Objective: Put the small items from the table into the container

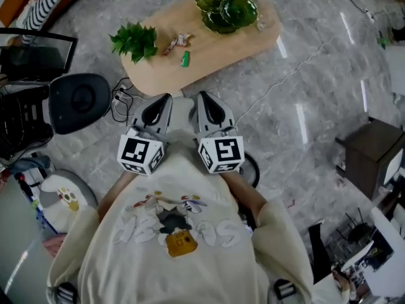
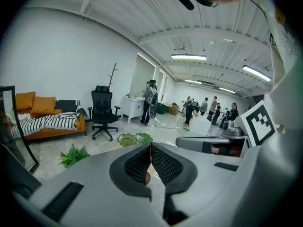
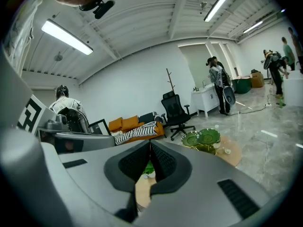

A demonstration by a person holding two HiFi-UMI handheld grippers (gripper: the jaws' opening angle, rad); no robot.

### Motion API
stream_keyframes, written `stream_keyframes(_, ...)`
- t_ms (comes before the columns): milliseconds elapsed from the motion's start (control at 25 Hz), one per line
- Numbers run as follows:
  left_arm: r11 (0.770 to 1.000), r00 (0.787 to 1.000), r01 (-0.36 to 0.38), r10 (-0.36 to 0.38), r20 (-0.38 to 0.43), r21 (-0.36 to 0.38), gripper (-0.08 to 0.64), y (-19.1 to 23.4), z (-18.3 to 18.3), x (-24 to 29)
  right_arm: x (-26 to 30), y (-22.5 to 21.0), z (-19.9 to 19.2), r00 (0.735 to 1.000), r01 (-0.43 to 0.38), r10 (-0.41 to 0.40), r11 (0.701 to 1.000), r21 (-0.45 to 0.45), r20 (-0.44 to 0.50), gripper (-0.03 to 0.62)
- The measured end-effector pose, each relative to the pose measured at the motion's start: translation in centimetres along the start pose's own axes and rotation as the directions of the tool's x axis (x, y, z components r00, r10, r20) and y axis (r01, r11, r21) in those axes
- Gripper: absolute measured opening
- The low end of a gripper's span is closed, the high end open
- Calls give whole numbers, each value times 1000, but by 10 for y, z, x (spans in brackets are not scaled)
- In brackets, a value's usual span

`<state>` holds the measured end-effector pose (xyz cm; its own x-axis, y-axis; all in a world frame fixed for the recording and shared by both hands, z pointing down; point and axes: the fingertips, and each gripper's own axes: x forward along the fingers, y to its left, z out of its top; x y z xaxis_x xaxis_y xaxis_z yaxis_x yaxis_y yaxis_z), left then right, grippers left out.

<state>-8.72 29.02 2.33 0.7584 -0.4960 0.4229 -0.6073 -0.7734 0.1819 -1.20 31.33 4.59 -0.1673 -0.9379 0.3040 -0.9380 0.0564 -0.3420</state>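
Note:
A low oval wooden table [image 1: 209,49] stands ahead of me on the marble floor. On it lie a small wrapped item [image 1: 177,42] and a small green item [image 1: 185,58], beside a leafy green plant [image 1: 135,40]. Stacked green glass dishes [image 1: 223,8] and a small clear glass [image 1: 262,21] sit at its far end. My left gripper [image 1: 166,97] and right gripper [image 1: 202,96] hang side by side just short of the table's near edge, both shut and holding nothing. In the left gripper view the fingertips [image 2: 150,147] meet; in the right gripper view the right fingertips [image 3: 150,144] meet too.
A round black device [image 1: 81,100] with cables and a monitor stand on the floor at the left. A dark cabinet [image 1: 372,152] is at the right. A black office chair [image 2: 103,111], an orange sofa [image 2: 43,117] and several people are farther back in the room.

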Motion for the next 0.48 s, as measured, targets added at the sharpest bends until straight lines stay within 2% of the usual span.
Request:
stream_keyframes(200, 1000, 1000, -21, 21, 13, 8, 9, 4, 5, 1, 8, 5, -2, 999, -30, 30, 999, -14, -19, 6)
stream_keyframes(480, 998, 999, -47, 46, -13, -45, 9, 18, -11, 6, 22, 20, -18, 994, -82, 78, 995, -54, -70, 6)
